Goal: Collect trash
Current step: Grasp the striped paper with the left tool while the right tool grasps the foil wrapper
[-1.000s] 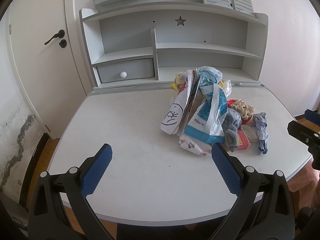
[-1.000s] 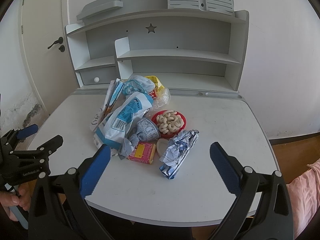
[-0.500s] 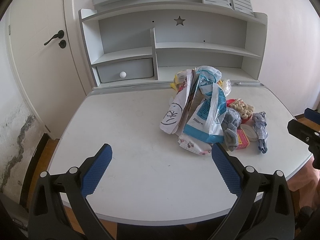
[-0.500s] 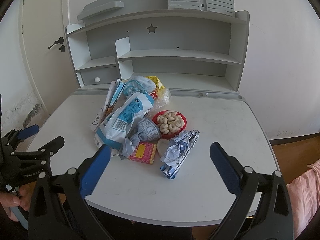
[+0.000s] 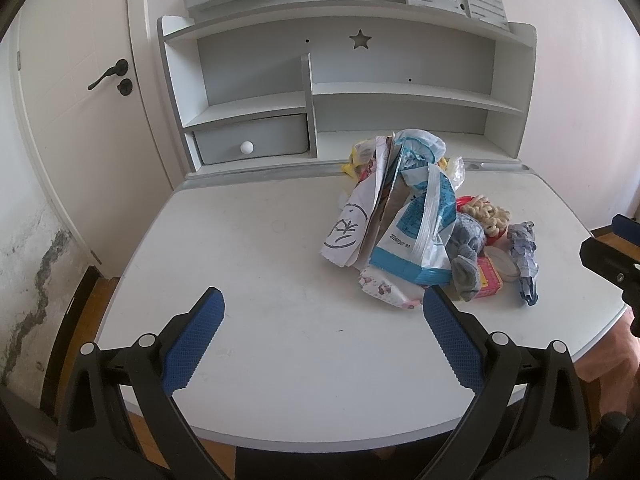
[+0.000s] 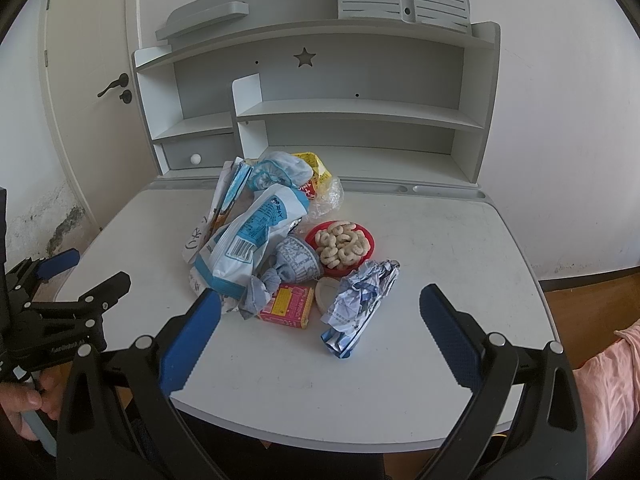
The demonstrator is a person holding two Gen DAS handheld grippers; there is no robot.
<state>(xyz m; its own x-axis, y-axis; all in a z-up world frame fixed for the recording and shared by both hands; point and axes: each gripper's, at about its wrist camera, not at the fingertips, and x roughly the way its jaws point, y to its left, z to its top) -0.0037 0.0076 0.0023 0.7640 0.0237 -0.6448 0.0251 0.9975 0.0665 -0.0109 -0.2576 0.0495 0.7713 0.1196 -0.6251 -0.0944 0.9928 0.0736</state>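
Trash pile (image 6: pixel 280 248) sits mid-desk (image 6: pixel 440 248), toward the back, just in front of the shelf unit (image 6: pixel 352 108). Much of it overlaps, so the lower items are only partly visible. From the left wrist view the bowl (image 5: pixel 486 216) of ring snacks is mostly hidden behind the blue-white bag (image 5: pixel 416 240); the right wrist view shows the bowl (image 6: pixel 340 244) clearly. Yellow wrapper (image 6: pixel 314 166) at the back is half covered; print unreadable. White round lid (image 6: pixel 326 294) is tucked under the crumpled foil wrapper (image 6: pixel 360 304). Pink box (image 6: pixel 286 306) lies flat at the pile's front edge.

Blue-white bag (image 6: pixel 252 240): long axis runs from near-left up to far-right, leaning on the pile. Foil wrapper: long axis runs near-to-far, blue end pointing toward the camera.

Left gripper (image 5: pixel 322 334): jaws spread wide, nothing between them, hovering over the bare near-left desk. Right gripper (image 6: pixel 320 334): jaws spread wide too, holding nothing, just short of the pile. Left gripper (image 6: pixel 86 274) is cut off at the frame edge in the right wrist view.
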